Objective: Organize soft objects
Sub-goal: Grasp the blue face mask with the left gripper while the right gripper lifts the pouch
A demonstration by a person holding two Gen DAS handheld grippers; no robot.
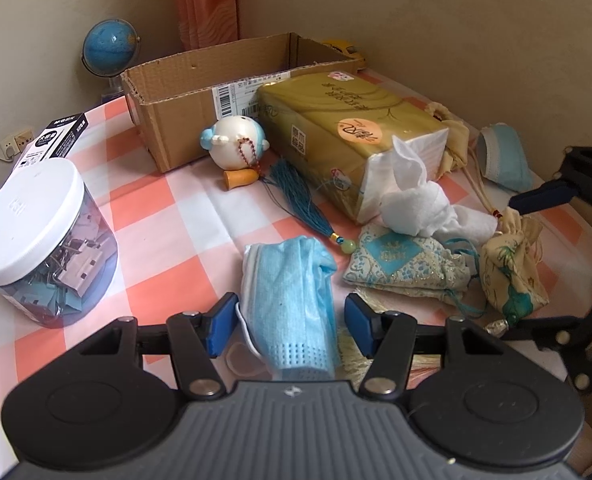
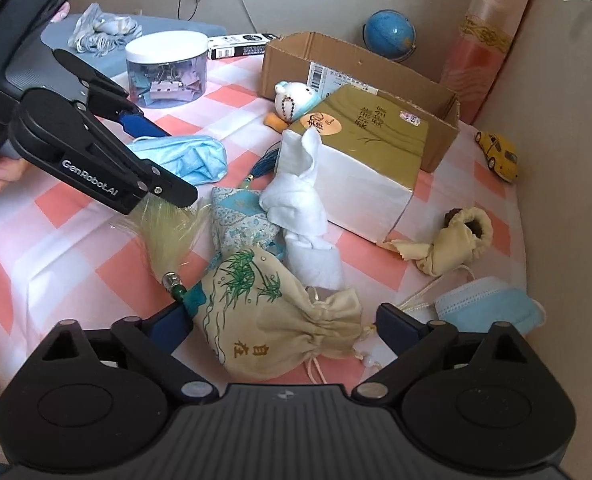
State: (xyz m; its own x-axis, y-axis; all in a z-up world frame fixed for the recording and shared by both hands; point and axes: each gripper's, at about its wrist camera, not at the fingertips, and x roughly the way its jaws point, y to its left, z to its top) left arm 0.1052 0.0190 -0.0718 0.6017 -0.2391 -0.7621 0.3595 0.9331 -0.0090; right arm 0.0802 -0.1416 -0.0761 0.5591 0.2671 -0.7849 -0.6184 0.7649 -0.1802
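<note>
Over the checkered desk [image 1: 168,216], both tools are lined up on soft stuff but neither has grabbed anything yet. Left tool [image 1: 292,322] has its jaws spread wide, 1 on each side of a crumpled blue face mask [image 1: 288,292], not squeezing it. Right tool [image 2: 282,326] is the same deal, jaws spread around a cream drawstring pouch [image 2: 280,320] with green bamboo painted on it. The pouch lies between the pads, and the left pad looks like it's touching or just beside the teal bottom end.

So I'd say this is the pre-grasp step for 2 items at once. Next move probably calls for closing on each one and carrying them to the open cardboard box [image 1: 200,80] at the back, which seems like the obvious bin. It sits behind the gold tissue pack [image 1: 347,128], so the lift has to go over or around that.

Stuff left lying around: a patterned blue sachet [image 1: 399,260], another cream pouch [image 2: 451,240], a 2nd blue mask [image 2: 491,308] near the right edge, and a twisted white tissue [image 2: 307,208] hanging out of the pack. The pouch cord and tassel [image 2: 168,232] could snag.
</note>
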